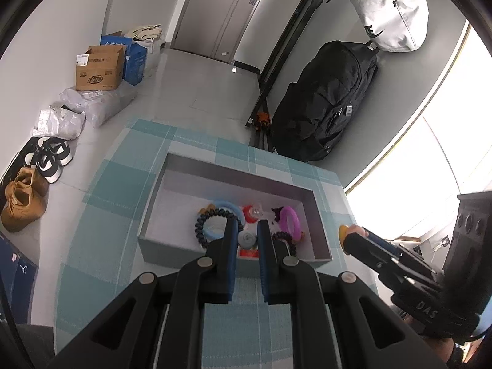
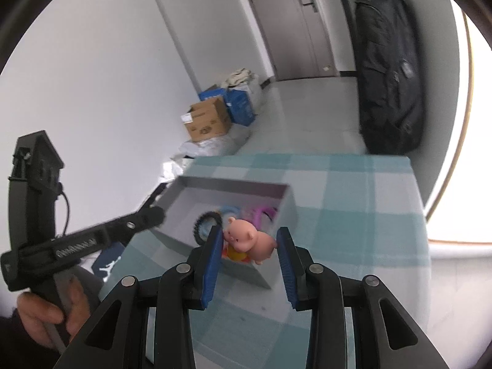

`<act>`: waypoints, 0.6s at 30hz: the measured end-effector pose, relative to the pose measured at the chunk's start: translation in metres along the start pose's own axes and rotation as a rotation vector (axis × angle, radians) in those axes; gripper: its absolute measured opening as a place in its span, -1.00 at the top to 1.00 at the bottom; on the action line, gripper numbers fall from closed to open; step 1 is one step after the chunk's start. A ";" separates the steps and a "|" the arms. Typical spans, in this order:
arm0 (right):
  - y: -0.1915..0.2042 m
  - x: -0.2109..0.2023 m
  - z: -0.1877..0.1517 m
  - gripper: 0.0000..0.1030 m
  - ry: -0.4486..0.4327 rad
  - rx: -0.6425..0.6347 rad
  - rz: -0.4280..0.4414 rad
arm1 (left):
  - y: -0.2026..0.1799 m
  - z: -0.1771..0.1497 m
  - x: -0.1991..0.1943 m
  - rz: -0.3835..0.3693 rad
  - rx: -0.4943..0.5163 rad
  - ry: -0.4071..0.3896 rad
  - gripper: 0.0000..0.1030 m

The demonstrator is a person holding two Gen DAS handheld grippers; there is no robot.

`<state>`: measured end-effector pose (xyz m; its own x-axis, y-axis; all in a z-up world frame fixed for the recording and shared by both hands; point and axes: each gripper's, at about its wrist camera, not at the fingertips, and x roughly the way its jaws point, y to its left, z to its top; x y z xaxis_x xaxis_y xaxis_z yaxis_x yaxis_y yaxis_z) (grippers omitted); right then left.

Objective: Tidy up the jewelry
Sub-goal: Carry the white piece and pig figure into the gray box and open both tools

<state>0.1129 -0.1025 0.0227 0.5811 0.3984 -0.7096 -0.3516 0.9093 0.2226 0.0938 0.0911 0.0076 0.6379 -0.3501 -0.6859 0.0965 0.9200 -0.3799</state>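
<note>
- Right claw (image 2: 249, 241), lower centre of the frame, grips a pink pig toy (image 2: 249, 240) above the near corner of the grey box (image 2: 286, 212).
- Left claw (image 1: 247, 230), slightly parted and holding nothing, hovers over the box (image 1: 172, 243); bracelets (image 1: 215, 224) lie inside.
- Box sits on the checked desk (image 1: 123, 184).

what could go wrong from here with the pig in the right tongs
The pink pig sits between the right tongs, touching at its head and rear only, so it could twist or drop onto the checked cloth. The left tongs are over the grey box near the black bead bracelet and might snag it.
</note>
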 end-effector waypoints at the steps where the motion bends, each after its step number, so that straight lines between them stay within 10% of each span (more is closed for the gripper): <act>1: 0.003 0.002 0.006 0.33 -0.004 -0.003 0.013 | 0.000 0.001 0.001 0.000 0.002 0.002 0.84; 18: 0.002 0.039 0.034 0.33 0.007 0.008 0.045 | 0.010 0.019 0.025 -0.017 -0.020 0.072 0.84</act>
<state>0.1599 -0.0813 0.0175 0.5598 0.4385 -0.7031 -0.3714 0.8913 0.2602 0.1257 0.0944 -0.0014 0.5794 -0.3786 -0.7218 0.0913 0.9102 -0.4041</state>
